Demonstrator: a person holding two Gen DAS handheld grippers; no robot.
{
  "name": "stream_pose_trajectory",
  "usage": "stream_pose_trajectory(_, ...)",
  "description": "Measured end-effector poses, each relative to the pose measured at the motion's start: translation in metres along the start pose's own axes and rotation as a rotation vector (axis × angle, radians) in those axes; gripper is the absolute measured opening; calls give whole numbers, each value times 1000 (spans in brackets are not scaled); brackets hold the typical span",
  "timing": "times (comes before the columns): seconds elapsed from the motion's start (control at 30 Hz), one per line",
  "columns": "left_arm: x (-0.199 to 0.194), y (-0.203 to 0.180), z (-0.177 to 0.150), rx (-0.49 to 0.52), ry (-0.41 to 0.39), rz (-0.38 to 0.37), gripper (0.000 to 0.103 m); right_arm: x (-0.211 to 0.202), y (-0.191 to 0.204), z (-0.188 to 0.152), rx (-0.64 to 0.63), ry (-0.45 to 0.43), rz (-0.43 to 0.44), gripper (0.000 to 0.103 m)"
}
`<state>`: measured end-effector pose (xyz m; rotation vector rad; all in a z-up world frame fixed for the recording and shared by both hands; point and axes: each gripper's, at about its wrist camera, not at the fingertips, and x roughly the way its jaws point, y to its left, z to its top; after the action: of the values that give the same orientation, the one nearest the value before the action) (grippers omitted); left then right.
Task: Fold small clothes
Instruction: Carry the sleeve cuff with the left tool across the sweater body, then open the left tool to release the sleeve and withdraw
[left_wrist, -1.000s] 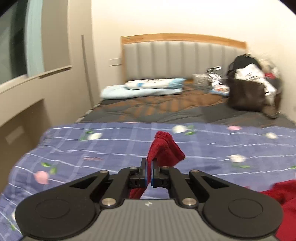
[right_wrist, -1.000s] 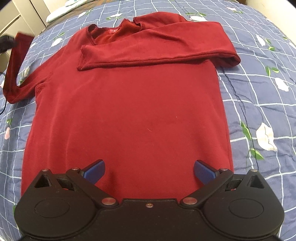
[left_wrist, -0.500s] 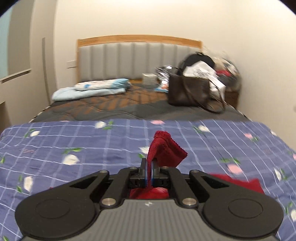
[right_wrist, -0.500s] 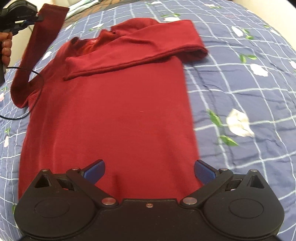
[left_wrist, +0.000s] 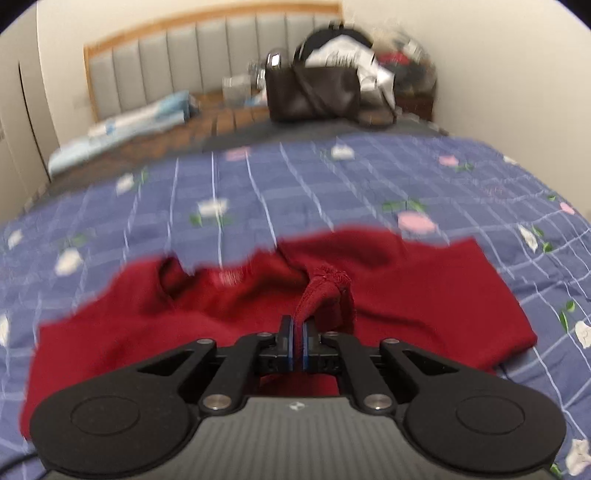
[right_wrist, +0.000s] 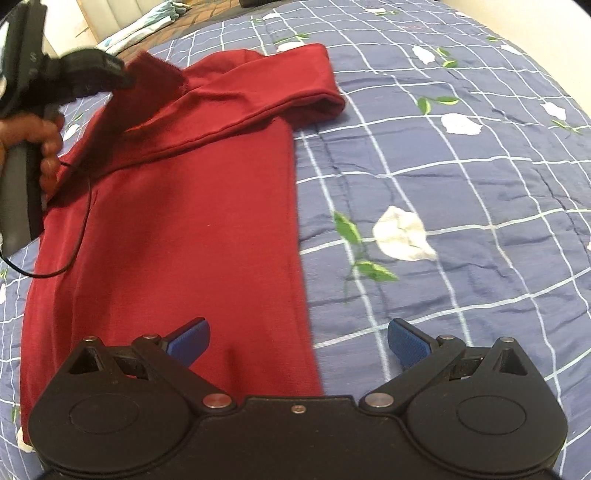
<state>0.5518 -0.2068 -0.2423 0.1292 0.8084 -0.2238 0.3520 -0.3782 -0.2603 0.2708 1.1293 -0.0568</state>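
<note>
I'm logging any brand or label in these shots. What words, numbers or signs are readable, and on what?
"S": a pale mark on the left gripper body, right wrist view; anything after it is blurred.
Neck label of the red sweater: pale print, too blurred to read.
Small pale emblem on the gripper housing, left wrist view: a logo, no letters.
Nothing else readable.

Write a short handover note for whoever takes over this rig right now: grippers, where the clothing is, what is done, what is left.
Left gripper: shut on the cuff of the second sleeve of the dark red long-sleeved knit top, held above the chest near the collar.
Right gripper: open, empty, over the top's hem at its right edge.
The top lies flat on the blue checked floral bedspread.
Done: first sleeve is folded across the chest.
Left: lay the held sleeve across the chest and release it, then probably fold the body up from the hem.
</note>
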Motion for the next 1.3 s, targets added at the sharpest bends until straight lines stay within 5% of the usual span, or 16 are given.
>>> stream_pose_trajectory(0.1,-3,2,-3,-10,24,-41,19,-3,-7,2,-7,-8,0,102)
stream_pose_trajectory(0.17,-9,6,-4,-4,27,-75,44,-4,-11,5,-13,-15,-2,102)
stream_pose_trajectory(0.27,-18,14,-6,-9,31,-101,61,-4,-16,11,-18,-25,-6,102)
stream_pose_trajectory(0.43,-38,44,-6,-125,10,-14,86,-2,-16,28,-35,-54,0,102)
stream_pose_trajectory(0.63,-49,120,-15,-310,8,219,92,6,3,64,-42,-126,28,102)
stream_pose_trajectory(0.87,-15,219,-34,-367,112,482,93,33,44,124,-73,-212,86,102)
stream_pose_trajectory(1.0,16,253,-44,-367,248,549,93,64,71,164,-105,-248,104,102)
stream_pose_trajectory(1.17,26,257,-58,-333,270,550,93,108,101,191,-188,-223,38,102)
stream_pose_trajectory(1.3,28,254,-57,-278,277,562,96,124,82,193,-145,-189,-32,102)
